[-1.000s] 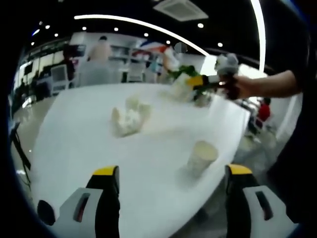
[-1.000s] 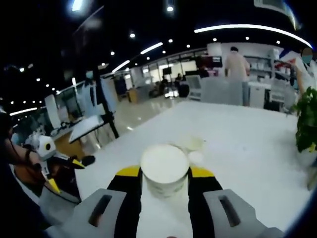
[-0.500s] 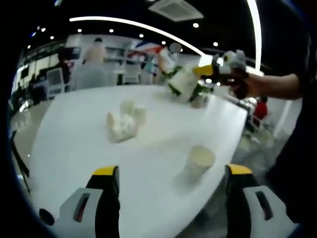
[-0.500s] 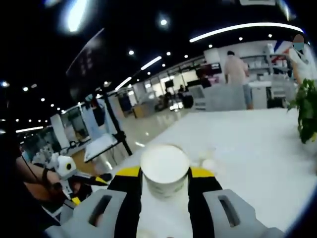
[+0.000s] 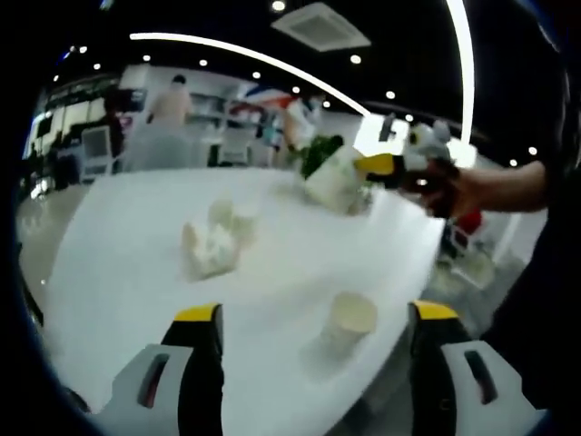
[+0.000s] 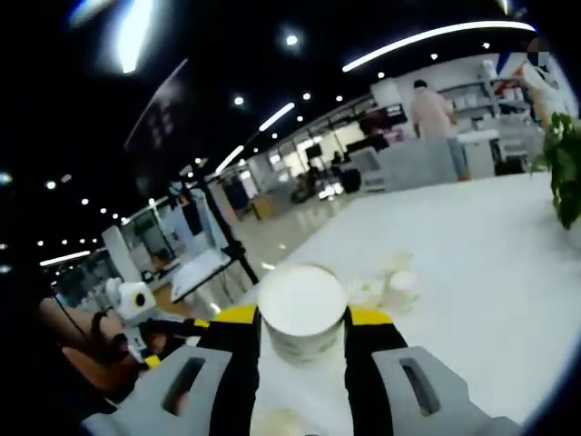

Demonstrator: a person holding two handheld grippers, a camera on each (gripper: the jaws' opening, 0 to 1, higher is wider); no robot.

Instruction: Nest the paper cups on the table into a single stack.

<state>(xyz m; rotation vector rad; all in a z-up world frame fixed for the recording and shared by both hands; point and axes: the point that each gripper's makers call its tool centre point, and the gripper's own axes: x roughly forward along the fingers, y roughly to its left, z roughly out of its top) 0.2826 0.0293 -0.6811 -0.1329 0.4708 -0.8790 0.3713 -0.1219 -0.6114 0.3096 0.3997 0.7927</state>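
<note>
Right gripper view: your right gripper (image 6: 302, 338) is clamped on a paper cup (image 6: 302, 311), jaws pressed to both sides, cup held above the white table (image 6: 490, 272). Small cluster of cups (image 6: 392, 282) sits further out on the tabletop. Potted plant (image 6: 565, 165) at the far edge.

Left gripper view: your left gripper (image 5: 313, 345) is released, jaws wide apart, nothing between them. Single cup (image 5: 348, 318) stands upright near the table edge, between the jaws as seen. Cup cluster lies well apart, mid-table. Right gripper w/ its cup is raised over the far side.
</note>
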